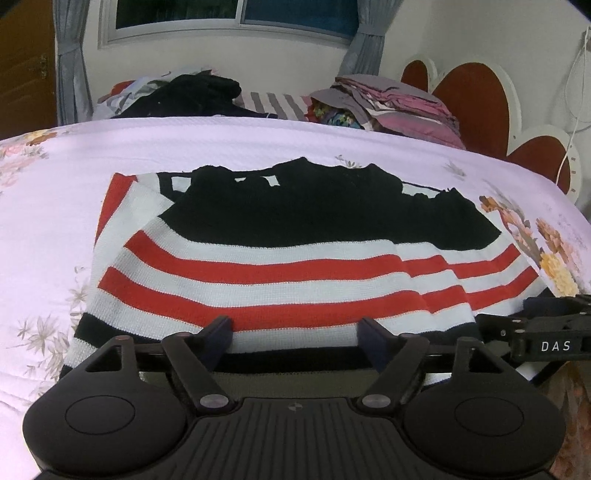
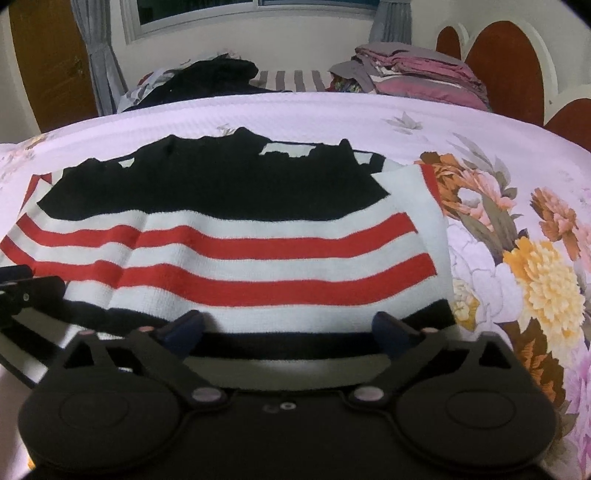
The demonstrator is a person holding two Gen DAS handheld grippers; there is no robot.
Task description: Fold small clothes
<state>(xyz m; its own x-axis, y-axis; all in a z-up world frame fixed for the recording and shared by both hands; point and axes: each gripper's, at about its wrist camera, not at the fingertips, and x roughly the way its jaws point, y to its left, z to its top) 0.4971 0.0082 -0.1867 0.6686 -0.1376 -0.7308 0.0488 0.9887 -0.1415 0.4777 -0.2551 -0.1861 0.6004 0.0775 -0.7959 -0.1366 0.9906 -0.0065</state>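
Left wrist view: my left gripper point(image 1: 295, 332) has its jaws spread wide, both fingertips resting at the near hem of the striped sweater point(image 1: 280, 251). Just to its right, my right gripper point(image 2: 288, 325) is likewise spread wide at the same hem. Ahead of both, the sweater lies flat on the floral bedspread point(image 2: 517, 221), red and white bands nearest, black part beyond. Farther off, a dark clothes heap point(image 1: 192, 96) sits ahead-left and a stack of folded linens point(image 1: 399, 107) ahead-right, beneath the window point(image 1: 236, 14).
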